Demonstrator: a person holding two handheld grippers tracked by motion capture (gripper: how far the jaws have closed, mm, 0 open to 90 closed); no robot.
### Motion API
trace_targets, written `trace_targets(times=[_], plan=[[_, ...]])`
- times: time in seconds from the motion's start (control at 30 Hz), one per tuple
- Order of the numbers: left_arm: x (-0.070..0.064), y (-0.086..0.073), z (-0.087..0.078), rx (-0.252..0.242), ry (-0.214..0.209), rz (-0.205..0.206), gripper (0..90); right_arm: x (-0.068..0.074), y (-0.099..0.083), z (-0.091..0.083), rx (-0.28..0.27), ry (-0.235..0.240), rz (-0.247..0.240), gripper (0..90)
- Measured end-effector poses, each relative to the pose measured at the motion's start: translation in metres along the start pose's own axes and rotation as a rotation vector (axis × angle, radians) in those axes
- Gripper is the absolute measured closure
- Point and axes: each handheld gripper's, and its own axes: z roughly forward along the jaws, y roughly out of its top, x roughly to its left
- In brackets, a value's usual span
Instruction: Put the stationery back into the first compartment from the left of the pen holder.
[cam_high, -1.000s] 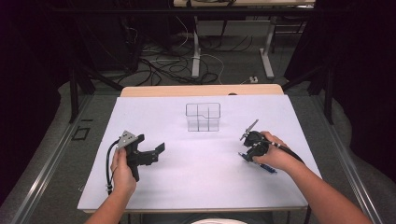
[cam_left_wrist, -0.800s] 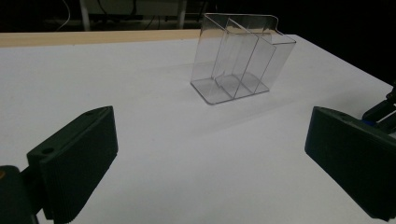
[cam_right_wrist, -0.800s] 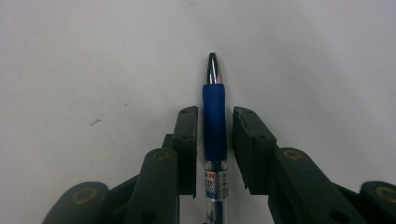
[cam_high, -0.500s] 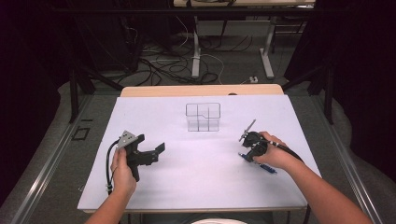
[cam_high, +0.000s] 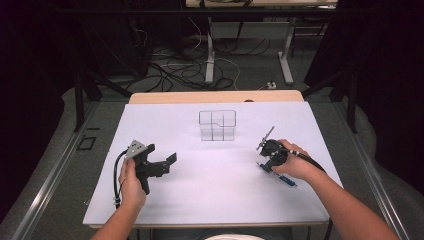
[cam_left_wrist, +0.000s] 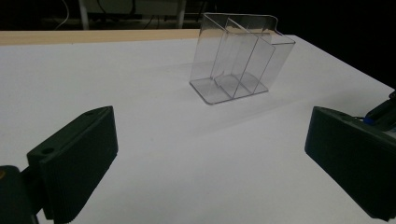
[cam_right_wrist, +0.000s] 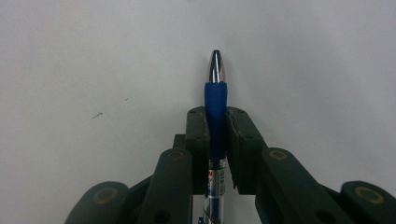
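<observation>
A pen (cam_right_wrist: 215, 98) with a blue grip and a silver tip is pinched between the jaws of my right gripper (cam_right_wrist: 216, 119), which is shut on it just above the white table top. In the high view the right gripper (cam_high: 269, 156) is at the table's right, and the pen's blue barrel (cam_high: 281, 177) pokes out below the hand. A clear plastic organiser (cam_high: 217, 125) with several compartments stands upright at the middle back, also seen as the organiser (cam_left_wrist: 240, 60). My left gripper (cam_high: 161, 155) hovers at the left, its jaws wide open and empty, aimed towards the organiser.
The white sheet (cam_high: 210, 195) covers most of the table. A strip of bare wood (cam_high: 215, 96) shows along the far edge. Cables and table legs lie on the floor beyond. Part of the right gripper (cam_left_wrist: 385, 112) shows at the right edge of the left gripper view.
The right hand has shifted very slightly over the pen. The left hand and the organiser have stayed put.
</observation>
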Motion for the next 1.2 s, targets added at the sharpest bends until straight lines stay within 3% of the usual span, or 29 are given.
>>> trace_targets(times=[0.03, 0.17, 0.23, 0.3, 0.37, 0.4, 0.43, 0.47, 0.5, 0.53, 0.63, 0.67, 0.7, 0.73, 0.8, 0.87, 0.9, 0.97, 1.0, 1.03, 1.07, 1.2], plan=[[0.000, 0.000, 0.000, 0.000, -0.001, 0.000, 2.5, 0.000, 0.001, -0.003, 0.037, -0.008, -0.006, 80.2], [0.000, 0.000, 0.000, 0.000, -0.001, 0.002, 2.5, 0.001, 0.003, -0.007, 0.021, -0.016, 0.008, 80.3], [0.000, 0.000, 0.000, -0.001, -0.001, 0.000, 2.5, 0.000, 0.004, -0.008, -0.017, -0.009, 0.012, 80.3], [0.000, 0.000, 0.000, -0.002, 0.000, 0.000, 2.5, -0.001, 0.006, -0.011, -0.010, -0.017, 0.023, 80.3], [0.000, 0.000, 0.000, -0.003, -0.001, -0.001, 2.5, -0.002, 0.007, -0.010, -0.064, -0.011, 0.035, 80.3], [0.000, 0.000, 0.000, -0.003, -0.001, -0.002, 2.5, 0.001, 0.008, -0.014, -0.036, -0.029, 0.065, 80.3], [0.000, 0.000, 0.000, -0.003, -0.001, -0.002, 2.5, -0.003, 0.008, -0.013, -0.077, 0.015, 0.037, 80.3], [0.000, 0.000, 0.000, -0.002, -0.001, -0.003, 2.5, -0.001, 0.010, -0.017, -0.054, -0.059, 0.042, 80.3], [0.000, 0.000, 0.000, -0.002, -0.001, -0.003, 2.5, -0.003, 0.011, -0.016, -0.092, -0.004, 0.046, 80.3], [0.000, 0.000, 0.000, -0.002, -0.001, -0.003, 2.5, -0.002, 0.012, -0.019, -0.080, -0.023, 0.055, 80.3], [0.000, 0.000, 0.000, -0.003, -0.001, -0.004, 2.5, -0.003, 0.015, -0.022, -0.107, -0.009, 0.079, 80.3], [0.000, 0.000, 0.000, -0.003, -0.001, -0.004, 2.5, -0.003, 0.015, -0.021, -0.158, -0.002, 0.090, 80.3], [0.000, 0.000, 0.000, -0.003, -0.001, -0.004, 2.5, -0.002, 0.016, -0.022, -0.163, 0.005, 0.128, 80.3], [0.000, 0.000, 0.000, -0.003, -0.001, -0.005, 2.5, -0.004, 0.017, -0.023, -0.183, 0.001, 0.115, 80.3], [0.001, 0.000, 0.000, -0.003, 0.000, -0.004, 2.5, -0.006, 0.019, -0.025, -0.217, 0.016, 0.144, 80.3], [0.001, 0.000, 0.000, -0.002, -0.001, -0.004, 2.5, -0.009, 0.020, -0.024, -0.306, 0.029, 0.177, 80.3], [0.001, 0.000, 0.000, -0.002, -0.001, -0.005, 2.5, -0.009, 0.021, -0.026, -0.310, 0.040, 0.222, 80.3], [0.001, 0.000, 0.000, -0.003, -0.001, -0.005, 2.5, -0.011, 0.023, -0.032, -0.280, 0.056, 0.266, 80.3], [0.001, 0.000, 0.000, -0.002, -0.001, -0.005, 2.5, -0.013, 0.024, -0.031, -0.316, 0.063, 0.274, 80.3], [0.001, 0.000, 0.000, -0.002, -0.001, -0.005, 2.5, -0.014, 0.025, -0.033, -0.315, 0.067, 0.309, 80.4], [0.001, 0.000, 0.000, -0.002, -0.001, -0.006, 2.5, -0.015, 0.025, -0.032, -0.352, 0.072, 0.326, 80.4], [0.001, 0.000, 0.000, -0.004, 0.000, -0.009, 2.5, -0.022, 0.026, -0.036, -0.408, 0.087, 0.389, 80.4]])
